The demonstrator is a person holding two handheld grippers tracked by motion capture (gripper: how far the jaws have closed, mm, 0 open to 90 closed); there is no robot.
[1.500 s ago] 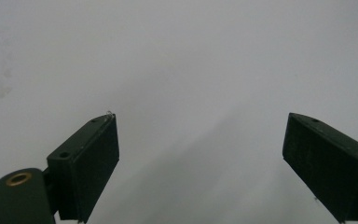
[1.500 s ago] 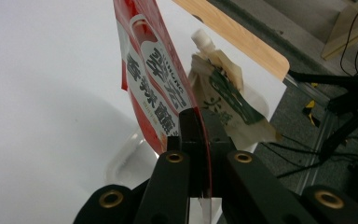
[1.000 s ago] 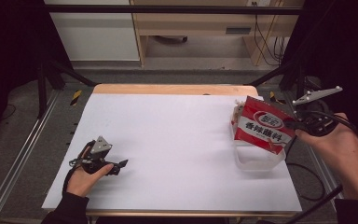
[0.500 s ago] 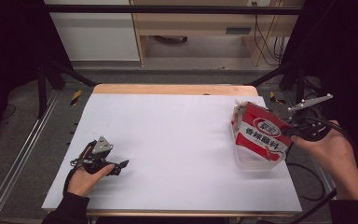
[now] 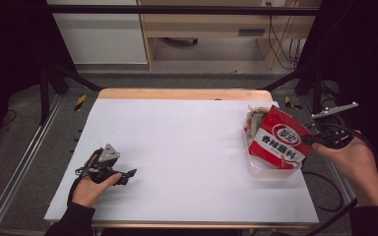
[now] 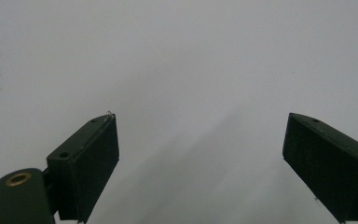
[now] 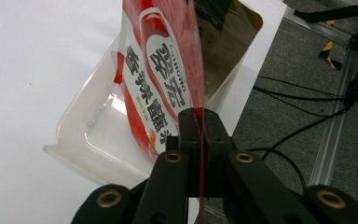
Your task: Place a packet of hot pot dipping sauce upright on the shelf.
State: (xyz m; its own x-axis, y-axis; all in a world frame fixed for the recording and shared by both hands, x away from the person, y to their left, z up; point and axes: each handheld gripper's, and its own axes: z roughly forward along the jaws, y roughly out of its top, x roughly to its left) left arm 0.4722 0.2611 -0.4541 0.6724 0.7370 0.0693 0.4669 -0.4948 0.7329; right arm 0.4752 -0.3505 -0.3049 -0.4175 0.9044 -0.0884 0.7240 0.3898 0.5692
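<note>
From above we see the right gripper (image 5: 309, 141) at the desk's (image 5: 187, 147) right side; its own view shows it clenched on the red sauce packet's (image 7: 165, 74) edge, packet tilted over the clear plastic tray (image 7: 93, 135). Our left gripper (image 6: 200, 154) rests released.

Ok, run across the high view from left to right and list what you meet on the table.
Left tongs, open and empty → bare white table → clear plastic tray with the red packet over it → right tongs, shut on the packet's edge.
</note>
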